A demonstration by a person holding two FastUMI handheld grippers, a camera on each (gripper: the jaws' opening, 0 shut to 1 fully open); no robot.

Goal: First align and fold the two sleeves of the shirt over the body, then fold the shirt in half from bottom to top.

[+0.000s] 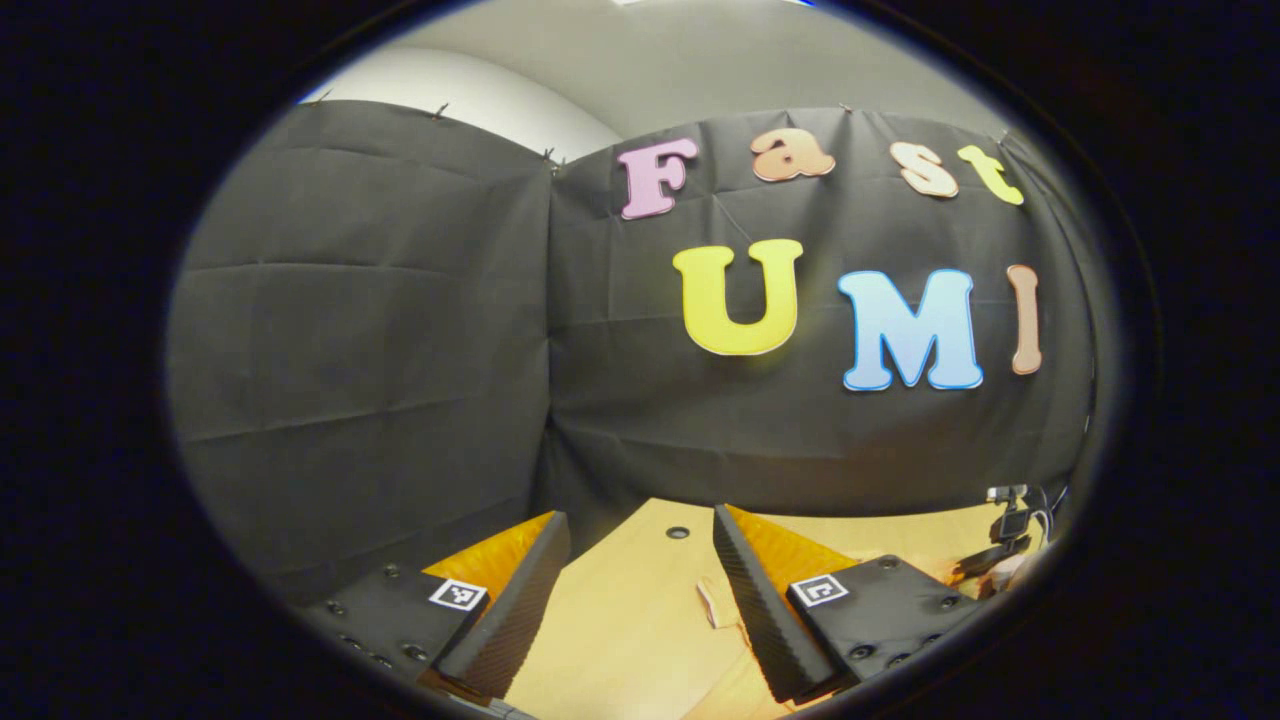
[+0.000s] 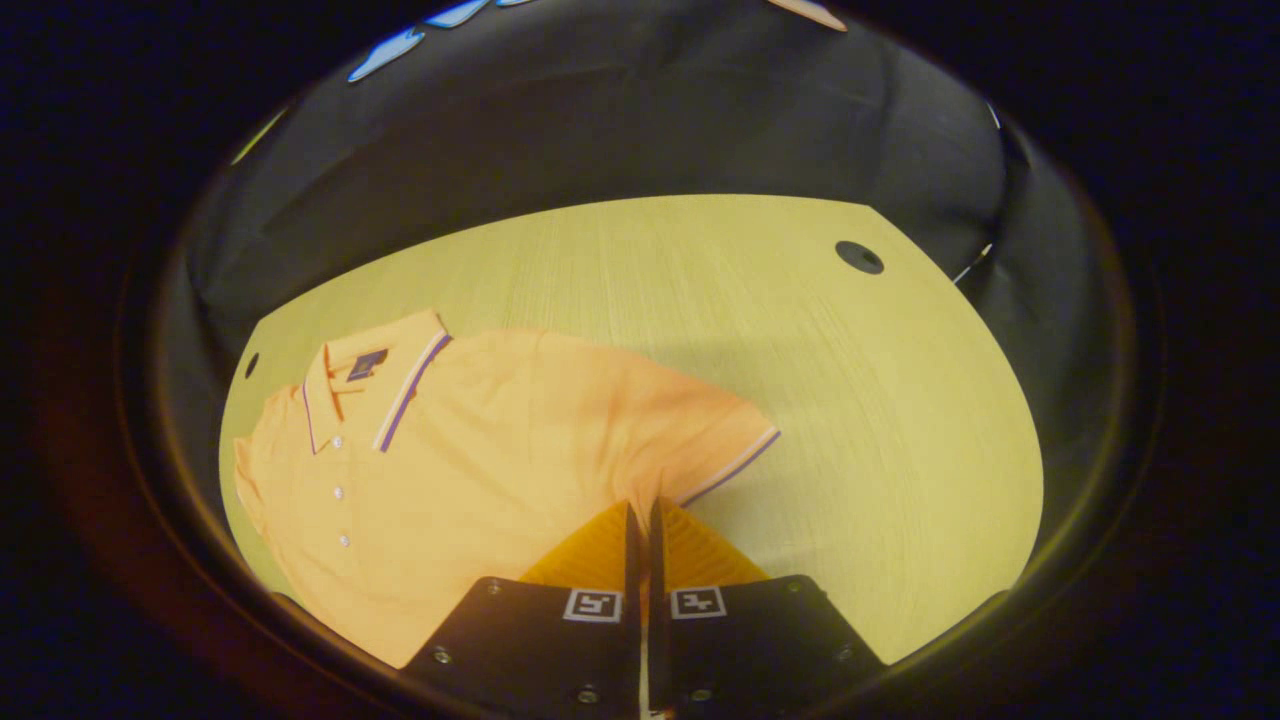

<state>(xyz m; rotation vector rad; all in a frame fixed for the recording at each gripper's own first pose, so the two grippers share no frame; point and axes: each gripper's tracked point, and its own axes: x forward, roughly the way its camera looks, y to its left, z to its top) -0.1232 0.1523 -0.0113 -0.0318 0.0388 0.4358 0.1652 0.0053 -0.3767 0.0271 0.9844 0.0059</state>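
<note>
An orange polo shirt (image 2: 480,460) lies flat on the light wooden table (image 2: 800,330), front up, its striped collar (image 2: 370,390) toward the left. One short sleeve (image 2: 715,435) with a striped cuff spreads out to the right. My right gripper (image 2: 644,508) is shut, its tips over the lower edge of that sleeve; I see no cloth lifted between them. In the left gripper view, my left gripper (image 1: 640,516) is open above the table (image 1: 630,610), facing the booth wall with nothing between its fingers.
A round cable hole (image 2: 859,257) sits near the table's far right corner, and it shows ahead of the left gripper as a hole (image 1: 677,532). A dark device with cables (image 1: 1005,545) stands at the right edge. A small pale scrap (image 1: 715,603) lies by the finger.
</note>
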